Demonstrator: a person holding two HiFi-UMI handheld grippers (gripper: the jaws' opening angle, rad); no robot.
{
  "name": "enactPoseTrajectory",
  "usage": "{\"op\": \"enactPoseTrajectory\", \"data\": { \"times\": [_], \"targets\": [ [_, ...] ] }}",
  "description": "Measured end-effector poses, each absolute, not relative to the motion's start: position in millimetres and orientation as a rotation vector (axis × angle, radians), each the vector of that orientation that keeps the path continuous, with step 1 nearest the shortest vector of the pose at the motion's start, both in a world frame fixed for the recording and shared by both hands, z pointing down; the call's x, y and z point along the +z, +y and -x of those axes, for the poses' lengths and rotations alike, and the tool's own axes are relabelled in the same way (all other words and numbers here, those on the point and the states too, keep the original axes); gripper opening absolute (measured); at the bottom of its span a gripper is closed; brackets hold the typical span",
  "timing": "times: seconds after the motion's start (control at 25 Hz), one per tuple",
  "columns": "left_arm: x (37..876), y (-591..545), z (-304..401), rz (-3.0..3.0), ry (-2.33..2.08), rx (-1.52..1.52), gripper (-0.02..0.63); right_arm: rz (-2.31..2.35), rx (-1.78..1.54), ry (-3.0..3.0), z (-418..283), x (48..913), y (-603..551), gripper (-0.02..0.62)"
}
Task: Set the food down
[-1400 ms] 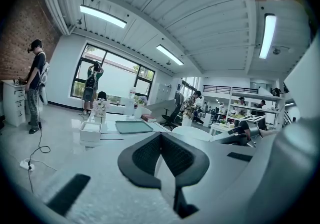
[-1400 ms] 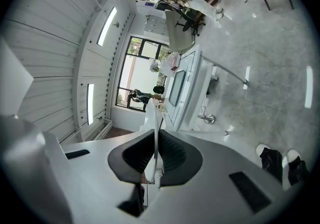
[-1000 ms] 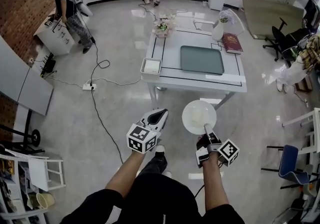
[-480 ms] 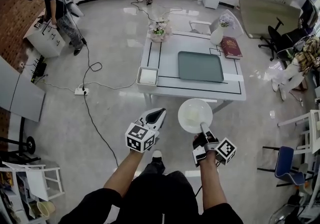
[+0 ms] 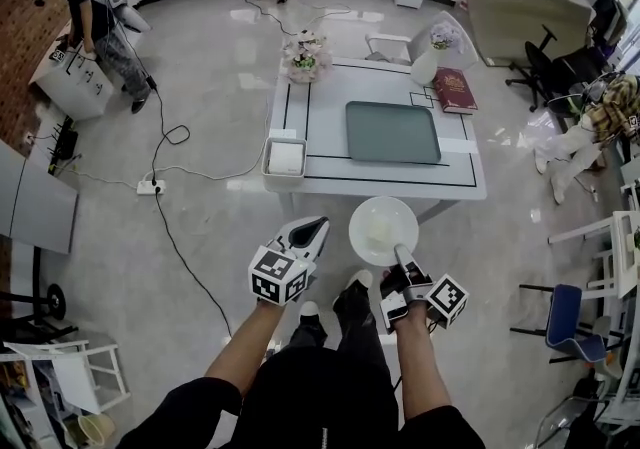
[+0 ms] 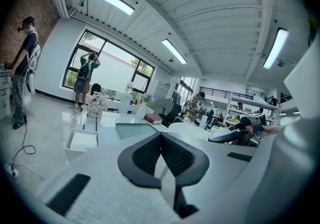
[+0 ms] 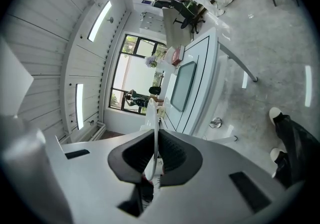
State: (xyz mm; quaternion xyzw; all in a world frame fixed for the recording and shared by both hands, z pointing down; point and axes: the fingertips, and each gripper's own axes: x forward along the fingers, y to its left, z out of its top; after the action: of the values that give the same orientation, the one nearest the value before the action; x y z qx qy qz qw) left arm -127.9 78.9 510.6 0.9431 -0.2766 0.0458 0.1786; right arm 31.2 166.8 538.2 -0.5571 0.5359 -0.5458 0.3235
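A white plate [image 5: 383, 230] with a pale piece of food on it hangs level over the floor, just short of the white table [image 5: 300, 117]. My right gripper [image 5: 399, 255] is shut on the plate's near rim. In the right gripper view the plate [image 7: 153, 118] shows edge-on, pinched between the dark pads of the right gripper [image 7: 155, 140]. To the plate's left, my left gripper [image 5: 309, 232] is shut and holds nothing. In the left gripper view the left gripper [image 6: 161, 140] points at the table, with the plate [image 6: 186, 130] to its right.
On the table lie a grey-green tray [image 5: 392, 132], a white box [image 5: 285, 157] at the near left corner, flowers [image 5: 305, 55], a white vase [image 5: 425, 65] and a red book [image 5: 456, 89]. Cables [image 5: 165, 167] run over the floor at left. Chairs [image 5: 566, 322] stand at right. People [image 5: 85, 12] stand far off.
The person has stepped forward, so the table has come nearer to the plate. Both grippers keep their pose and the plate stays held.
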Motion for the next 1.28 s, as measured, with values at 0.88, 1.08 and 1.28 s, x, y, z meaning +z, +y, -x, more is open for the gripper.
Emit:
{"op": "enactPoseTrajectory", "data": {
  "times": [0.88, 1.08, 1.28],
  "targets": [
    [519.0, 1.7, 79.5, -2.668, -0.774, 0.188, 0.006, 1.468, -1.473, 1.379, -73.8, 554.6, 90.3, 0.023],
    [515.7, -24.5, 56.2, -2.665, -0.786, 0.201, 0.006, 1.437, -1.471, 1.391, -97.4, 550.2, 58.4, 0.023],
    [509.0, -52.7, 36.9, -2.658, -0.819, 0.205, 0.006, 1.4, -1.48, 1.412, -116.7, 542.5, 24.5, 0.023]
  ]
}}
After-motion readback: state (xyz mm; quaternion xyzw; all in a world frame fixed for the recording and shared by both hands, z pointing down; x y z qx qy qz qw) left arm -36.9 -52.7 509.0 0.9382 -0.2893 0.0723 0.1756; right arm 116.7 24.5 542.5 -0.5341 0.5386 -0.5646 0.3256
